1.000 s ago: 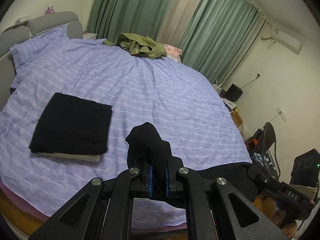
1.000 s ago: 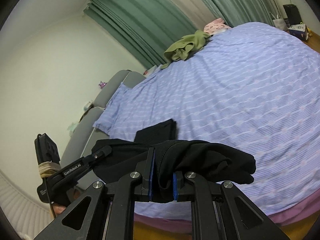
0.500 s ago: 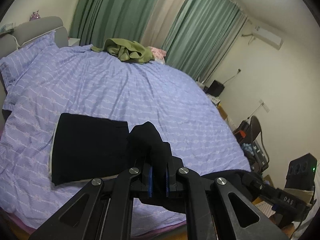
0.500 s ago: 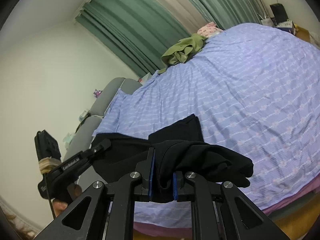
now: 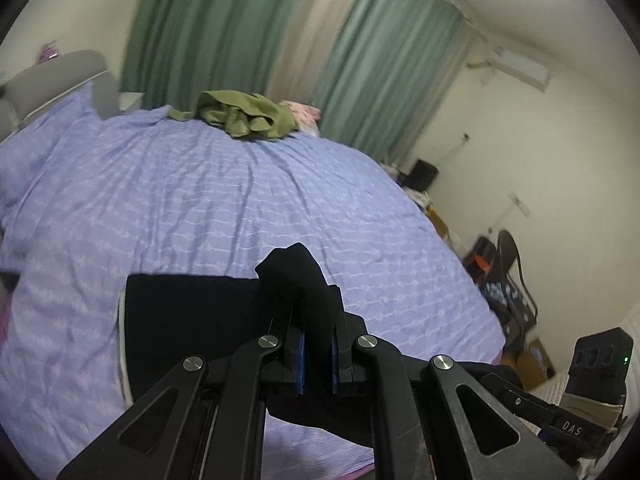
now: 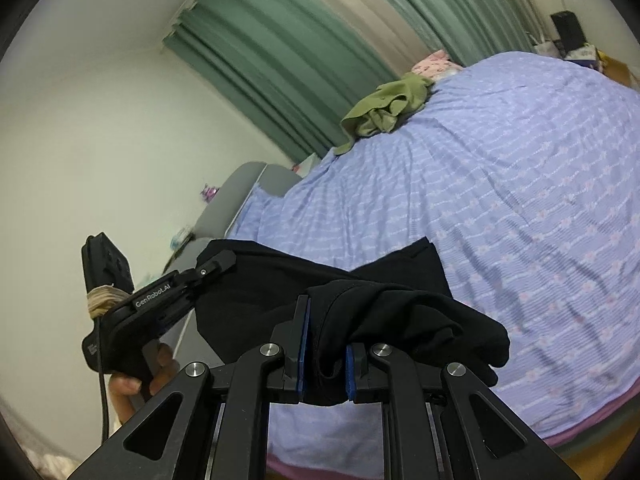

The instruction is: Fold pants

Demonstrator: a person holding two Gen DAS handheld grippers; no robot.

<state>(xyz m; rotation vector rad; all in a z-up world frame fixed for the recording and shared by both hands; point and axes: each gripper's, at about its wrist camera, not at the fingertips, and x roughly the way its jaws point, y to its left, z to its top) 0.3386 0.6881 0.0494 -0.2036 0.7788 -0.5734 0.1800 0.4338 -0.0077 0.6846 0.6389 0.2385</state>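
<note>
- Over the bed's (image 5: 240, 200) near edge, black pants (image 5: 304, 280) hang bunched between both tools.
- Left gripper (image 5: 316, 364) and right gripper (image 6: 324, 368) each pinch cloth.
- Looks like carrying to the folded black stack (image 5: 188, 320); next, lower squarely.

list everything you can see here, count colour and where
black pants: 1, black, clamped in both grippers above the near bed edge
folded garment: 1, black, flat on the bed, something pale under it
bed cover: 1, lilac, striped
green clothes: 1 heap, olive, far side of the bed
pink item: 1, pink, beside the heap
curtains: green, back wall
headboard: 1, grey
left gripper: black, blue pads, shut on the pants
right gripper: same, shut on the pants
hand: 1, holding the left gripper's handle
</note>
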